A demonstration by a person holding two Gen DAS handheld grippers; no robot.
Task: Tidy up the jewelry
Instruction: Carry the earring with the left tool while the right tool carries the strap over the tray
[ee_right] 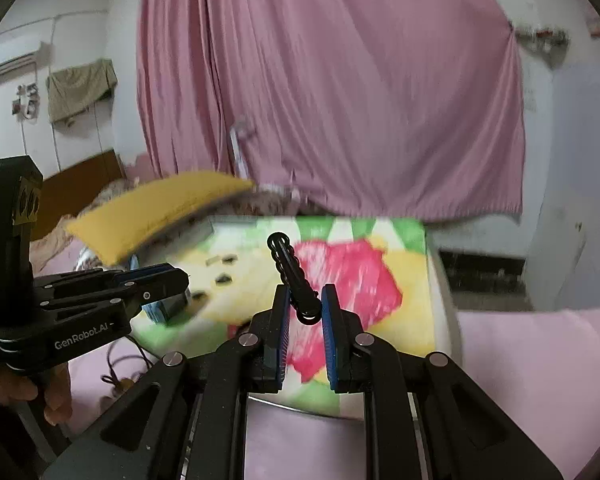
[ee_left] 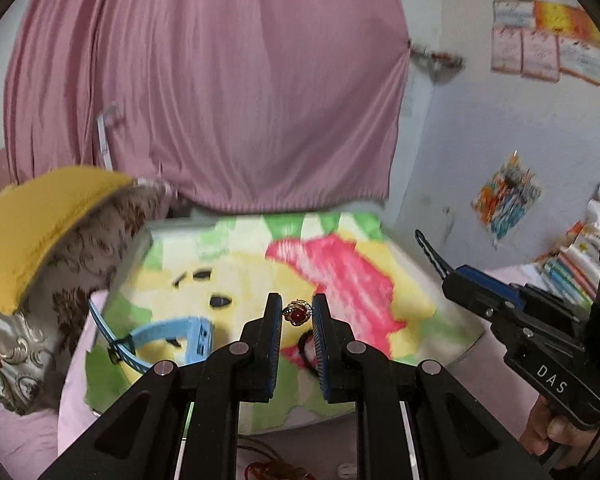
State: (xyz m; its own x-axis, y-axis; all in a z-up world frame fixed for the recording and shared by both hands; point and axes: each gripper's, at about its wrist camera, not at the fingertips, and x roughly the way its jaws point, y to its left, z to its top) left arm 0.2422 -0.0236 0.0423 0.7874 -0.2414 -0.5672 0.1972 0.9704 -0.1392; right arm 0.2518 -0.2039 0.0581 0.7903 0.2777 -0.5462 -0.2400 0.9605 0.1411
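My left gripper (ee_left: 297,313) is shut on a gold ring with a red stone (ee_left: 297,313), held at the fingertips above the colourful cloth (ee_left: 236,264). My right gripper (ee_right: 305,305) is shut on a black bead bracelet (ee_right: 290,268) that sticks up and forward from the pads. The right gripper also shows in the left wrist view (ee_left: 452,276), with the black bracelet (ee_left: 430,252) poking out. The left gripper shows in the right wrist view (ee_right: 180,276). A blue watch (ee_left: 168,340) lies on the cloth at the left.
A yellow pillow (ee_left: 40,220) on a brown patterned cushion (ee_left: 80,272) sits at the left. A pink curtain (ee_left: 220,80) hangs behind. Books (ee_left: 572,272) stand at the right. A reddish trinket (ee_left: 268,472) and cord lie on the pink sheet (ee_right: 520,380) below.
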